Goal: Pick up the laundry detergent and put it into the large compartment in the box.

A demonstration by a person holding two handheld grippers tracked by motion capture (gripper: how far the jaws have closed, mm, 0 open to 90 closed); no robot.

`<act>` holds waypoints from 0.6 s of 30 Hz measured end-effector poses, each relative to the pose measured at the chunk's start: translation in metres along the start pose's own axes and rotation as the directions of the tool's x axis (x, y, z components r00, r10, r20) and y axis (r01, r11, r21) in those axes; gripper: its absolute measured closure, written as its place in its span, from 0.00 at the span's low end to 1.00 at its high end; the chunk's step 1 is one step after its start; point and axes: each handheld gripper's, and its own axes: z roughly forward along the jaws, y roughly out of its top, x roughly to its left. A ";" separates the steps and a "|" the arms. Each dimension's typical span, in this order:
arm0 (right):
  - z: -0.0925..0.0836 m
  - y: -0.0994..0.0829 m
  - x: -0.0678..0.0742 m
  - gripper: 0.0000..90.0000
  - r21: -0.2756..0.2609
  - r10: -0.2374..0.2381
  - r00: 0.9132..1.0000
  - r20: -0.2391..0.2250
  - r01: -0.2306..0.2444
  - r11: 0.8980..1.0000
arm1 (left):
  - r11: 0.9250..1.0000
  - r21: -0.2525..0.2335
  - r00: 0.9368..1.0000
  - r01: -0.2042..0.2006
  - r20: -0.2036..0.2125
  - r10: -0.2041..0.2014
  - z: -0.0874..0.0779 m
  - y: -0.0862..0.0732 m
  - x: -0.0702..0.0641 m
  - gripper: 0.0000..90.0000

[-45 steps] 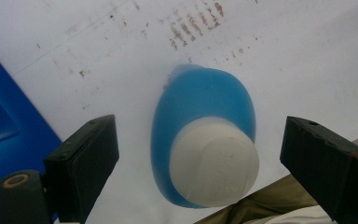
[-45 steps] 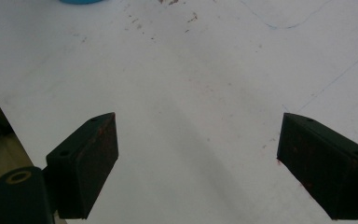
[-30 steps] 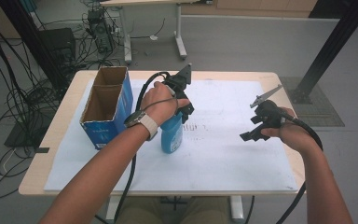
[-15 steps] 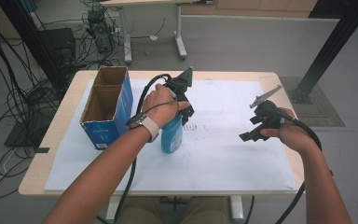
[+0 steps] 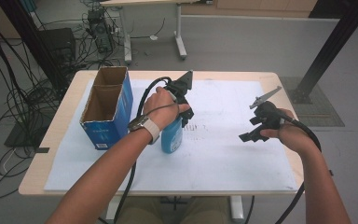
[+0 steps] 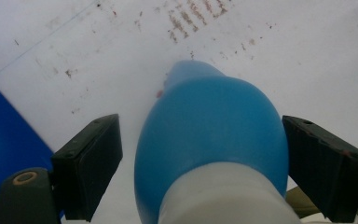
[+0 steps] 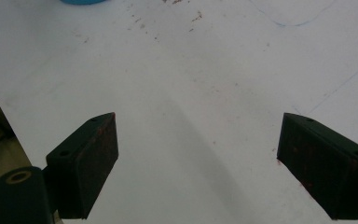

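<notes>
The left tool [image 6: 200,154] points down over the blue bottle [image 6: 209,140], which stands upright on the white sheet of the bench [image 5: 223,163]. Its 2 black pads [image 6: 91,163] flank the bottle's shoulder just below the white cap [image 6: 228,196]. The jaws have just been closing with the bottle between them. The pad on the view's right sits at the bottle's flank, perhaps touching; a sliver of sheet shows between the other pad and the plastic. So the left tool is released, not yet grasping.

From above, the left tool [image 5: 179,100] hides the cap, and the bottle [image 5: 171,136] stands directly beneath it. Just beside the bottle, on the side away from the right tool, is the open blue cardboard box [image 5: 106,107], its 2 compartments apparently empty.

The right tool [image 5: 256,126] hovers well apart from the bottle. In the right gripper view its jaws stand wide over bare, speckled sheet, so the right tool [image 7: 198,163] is released and holds nothing.

The likely risks:
- The bottle's shoulder is rounded and tapered, so pads closing there could ride upward and squeeze the bottle out.
- If 1 pad lands first, it may push the bottle over, toward the box.
- A weak pinch could let the bottle swing or drop during a lift.
</notes>
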 end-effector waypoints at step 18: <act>0.004 0.002 -0.001 0.14 -0.003 -0.001 1.000 -0.008 0.001 1.000 | 1.000 -0.007 1.000 0.004 -0.018 -0.004 0.005 -0.001 -0.001 0.20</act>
